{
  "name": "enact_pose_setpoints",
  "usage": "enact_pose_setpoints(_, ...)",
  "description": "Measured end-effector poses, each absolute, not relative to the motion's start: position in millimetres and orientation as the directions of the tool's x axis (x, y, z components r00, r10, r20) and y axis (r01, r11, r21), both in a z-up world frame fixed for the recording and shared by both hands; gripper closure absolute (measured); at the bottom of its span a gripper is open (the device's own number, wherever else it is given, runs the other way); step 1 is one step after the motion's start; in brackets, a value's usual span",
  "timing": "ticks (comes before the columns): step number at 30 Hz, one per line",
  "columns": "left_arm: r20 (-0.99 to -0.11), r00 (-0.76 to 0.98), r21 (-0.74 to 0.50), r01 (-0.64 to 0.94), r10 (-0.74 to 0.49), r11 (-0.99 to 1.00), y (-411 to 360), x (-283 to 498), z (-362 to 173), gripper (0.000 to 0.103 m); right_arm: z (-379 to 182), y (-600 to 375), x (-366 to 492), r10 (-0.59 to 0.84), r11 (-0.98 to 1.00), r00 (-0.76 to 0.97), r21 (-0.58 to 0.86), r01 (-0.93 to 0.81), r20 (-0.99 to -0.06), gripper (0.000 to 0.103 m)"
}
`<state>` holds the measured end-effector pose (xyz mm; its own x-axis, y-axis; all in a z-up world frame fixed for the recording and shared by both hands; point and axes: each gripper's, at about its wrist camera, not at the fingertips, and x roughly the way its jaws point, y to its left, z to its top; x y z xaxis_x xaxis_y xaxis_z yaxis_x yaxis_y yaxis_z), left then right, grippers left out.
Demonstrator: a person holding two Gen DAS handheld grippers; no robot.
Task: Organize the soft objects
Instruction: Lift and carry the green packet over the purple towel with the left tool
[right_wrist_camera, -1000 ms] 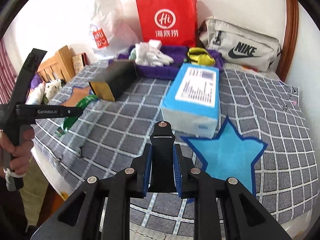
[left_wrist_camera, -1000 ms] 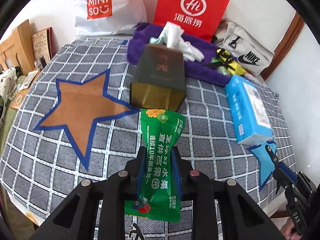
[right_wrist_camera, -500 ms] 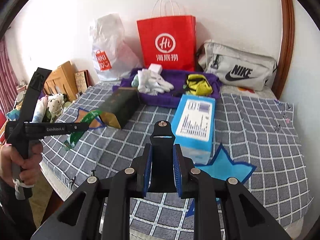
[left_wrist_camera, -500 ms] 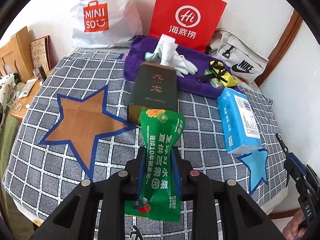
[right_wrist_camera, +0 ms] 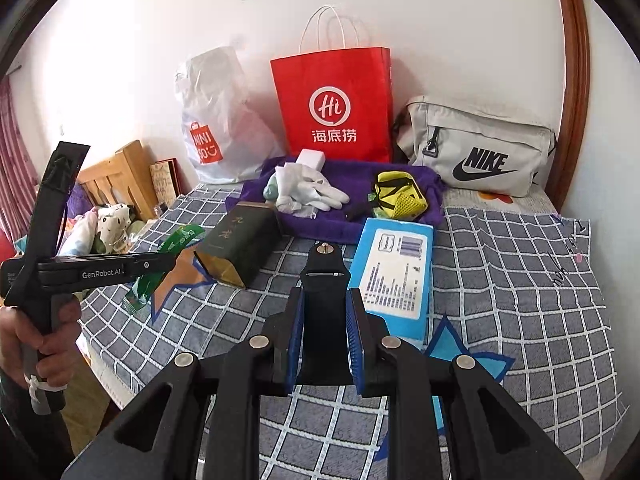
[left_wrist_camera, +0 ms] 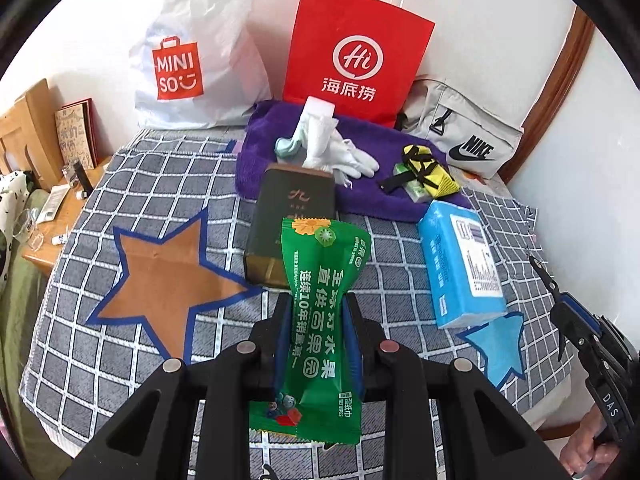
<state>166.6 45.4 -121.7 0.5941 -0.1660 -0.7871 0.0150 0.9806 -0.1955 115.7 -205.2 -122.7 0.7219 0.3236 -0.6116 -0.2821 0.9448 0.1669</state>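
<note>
Green wipes pack (left_wrist_camera: pixel 318 320) clamped between left gripper's (left_wrist_camera: pixel 319 322) fingers (left_wrist_camera: pixel 285 332).

A home bedroom: a bed (right_wrist_camera: pixel 520 280) with a grey checked cover fills the middle of both views, a wooden headboard (right_wrist_camera: pixel 120 176) and soft toys (right_wrist_camera: pixel 108 220) sit at the left, and shopping bags (left_wrist_camera: pixel 352 56) lean against the white wall at the top.

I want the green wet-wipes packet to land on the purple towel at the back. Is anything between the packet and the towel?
Yes. The dark tea box lies on the checked sheet directly between the green wet-wipes packet, clamped in the left hand-held gripper, and the purple towel, so the packet has to pass over or around it.
</note>
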Motion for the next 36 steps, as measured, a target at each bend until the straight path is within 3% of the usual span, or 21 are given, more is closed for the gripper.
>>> enact_pose_setpoints(36,-0.785,0.575,-0.226,0.081,-0.231,0.971,23,311,-105,0.079,-113,-210,289,0.306,0.952,0.735,0.191,-0.239,-0.606,0.082)
